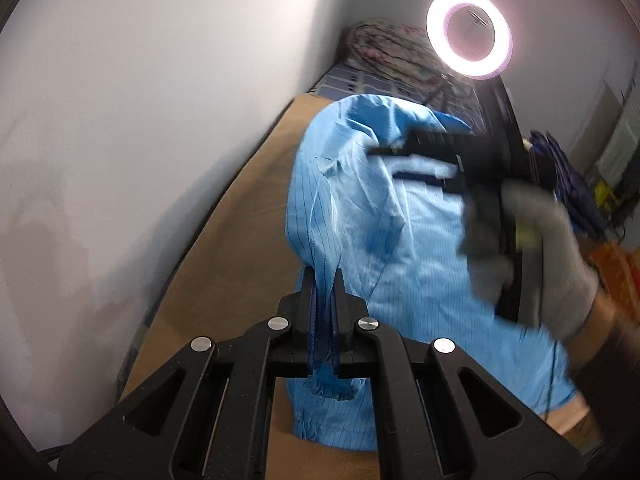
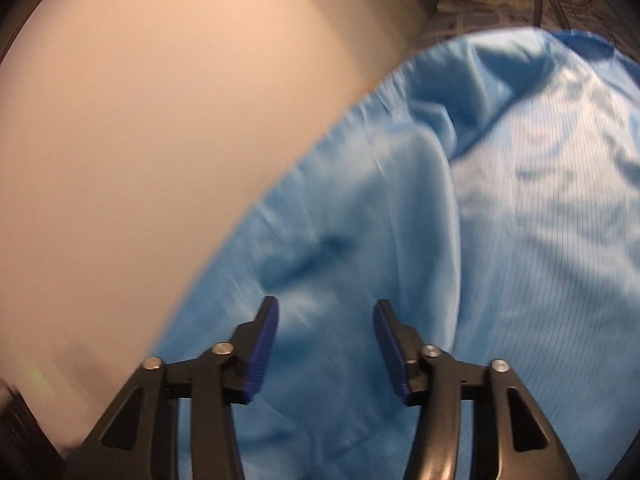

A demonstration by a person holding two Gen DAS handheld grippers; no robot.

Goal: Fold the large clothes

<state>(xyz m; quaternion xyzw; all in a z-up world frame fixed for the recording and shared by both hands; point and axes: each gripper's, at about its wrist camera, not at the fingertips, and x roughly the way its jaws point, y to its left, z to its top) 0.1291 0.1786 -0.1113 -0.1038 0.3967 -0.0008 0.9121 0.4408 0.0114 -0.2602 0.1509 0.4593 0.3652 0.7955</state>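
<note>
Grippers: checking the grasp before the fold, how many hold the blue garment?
1. The left gripper is shut on the blue garment; the right gripper is open above it.

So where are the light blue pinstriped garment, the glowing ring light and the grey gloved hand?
Light blue pinstriped garment (image 1: 404, 240): left wrist view, middle of cloth.
Glowing ring light (image 1: 436, 36): left wrist view, lit rim.
Grey gloved hand (image 1: 556, 256): left wrist view, glove back.

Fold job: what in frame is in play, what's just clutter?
In play:
- blue garment
- left gripper, shut on its edge
- right gripper, open over the cloth
- brown bed surface

Clutter:
- ring light
- patterned bedding
- dark blue bag
</note>
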